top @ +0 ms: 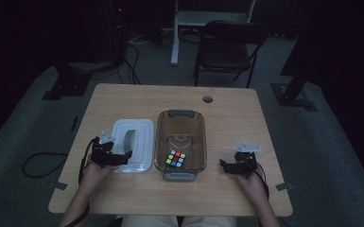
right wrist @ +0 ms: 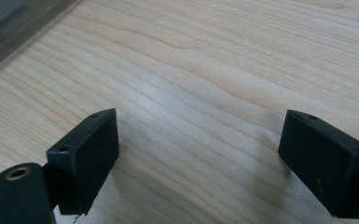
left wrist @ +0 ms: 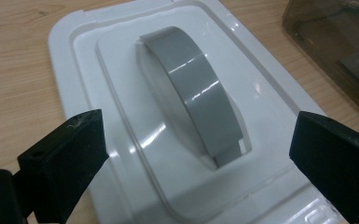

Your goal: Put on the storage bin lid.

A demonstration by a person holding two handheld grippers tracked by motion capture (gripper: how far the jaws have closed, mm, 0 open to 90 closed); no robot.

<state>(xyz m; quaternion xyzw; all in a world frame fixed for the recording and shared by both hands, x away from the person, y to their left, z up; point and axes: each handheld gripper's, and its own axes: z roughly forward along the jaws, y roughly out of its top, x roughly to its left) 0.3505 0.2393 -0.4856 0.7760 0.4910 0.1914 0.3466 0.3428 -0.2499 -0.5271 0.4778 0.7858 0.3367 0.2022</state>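
Beside the clear box (top: pixel 180 142) lies its white lid (top: pixel 133 144) — my left tongs (left wrist: pixel 193 154) gape wide over its grey handle (left wrist: pixel 193 98). Nothing lifted yet — right tongs (right wrist: pixel 198 149) wait wide, box's other side.

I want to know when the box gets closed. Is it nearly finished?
Partly. The puzzle cube already lies in the clear box. Now the open left gripper hovers over the white lid, its jaws either side of the grey handle. The open right gripper waits over bare table. Gripping, lifting and fitting the lid is left.
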